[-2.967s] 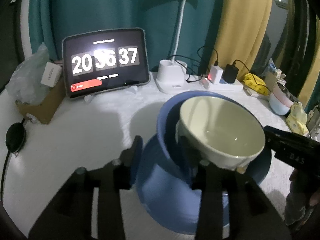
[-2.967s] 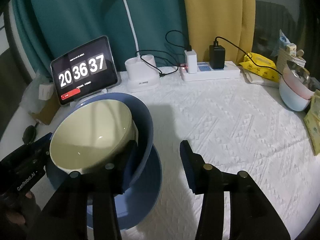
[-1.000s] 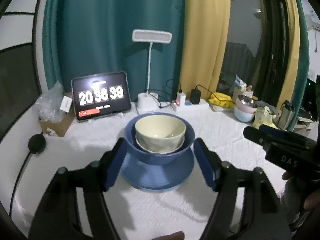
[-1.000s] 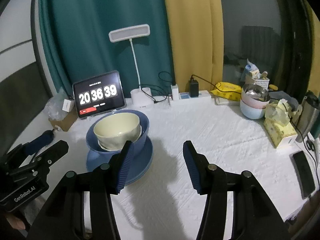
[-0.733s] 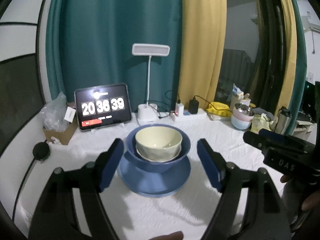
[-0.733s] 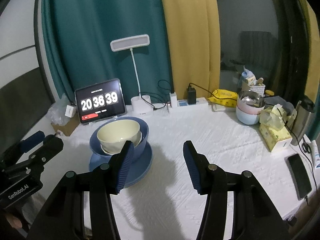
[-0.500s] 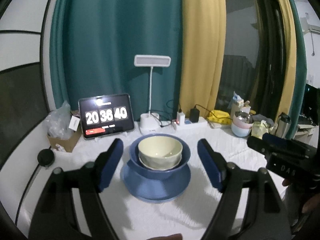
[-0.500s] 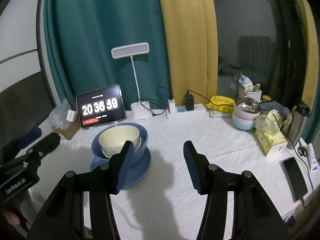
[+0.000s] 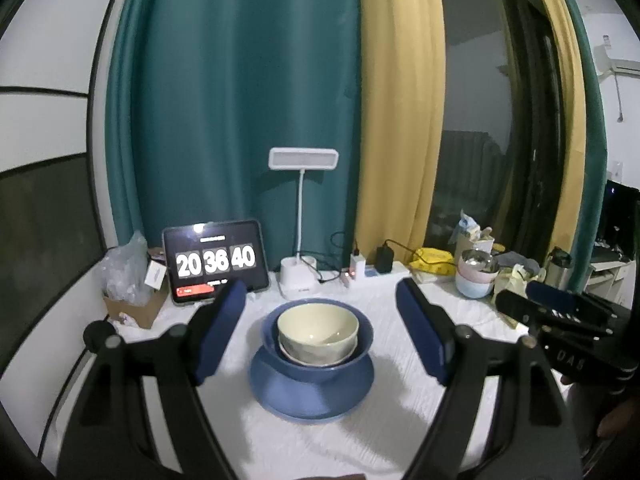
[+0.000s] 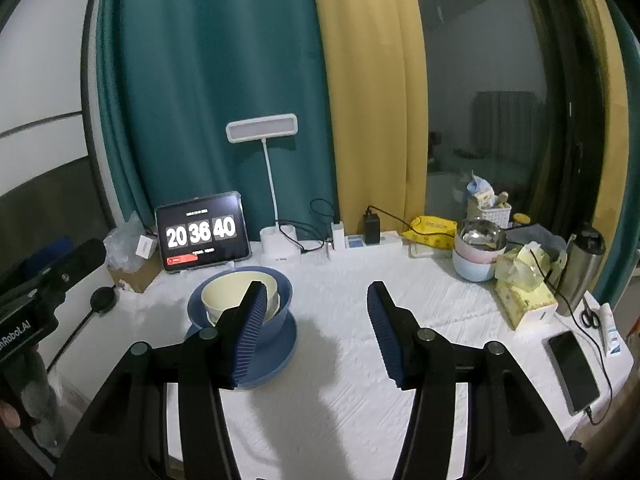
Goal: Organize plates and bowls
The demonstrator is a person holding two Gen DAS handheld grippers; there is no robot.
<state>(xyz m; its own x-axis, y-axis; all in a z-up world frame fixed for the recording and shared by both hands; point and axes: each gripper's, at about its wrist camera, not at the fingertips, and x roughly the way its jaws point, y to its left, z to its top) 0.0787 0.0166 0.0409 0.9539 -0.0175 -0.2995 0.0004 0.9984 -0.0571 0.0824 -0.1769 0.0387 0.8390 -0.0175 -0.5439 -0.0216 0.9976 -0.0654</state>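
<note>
Three dishes sit nested on the white-clothed worktop [image 9: 224, 432]: a cream bowl [image 9: 317, 330] inside a blue bowl [image 9: 362, 346] on a blue plate [image 9: 312, 394]. Teal and yellow curtains hang behind, beside a dark window. A tablet clock [image 10: 200, 236] reads "20 36 40". Both the left claw [image 9: 320, 338] and right claw [image 10: 316, 334] hover released, grasping nothing, well back from the stack.
</note>
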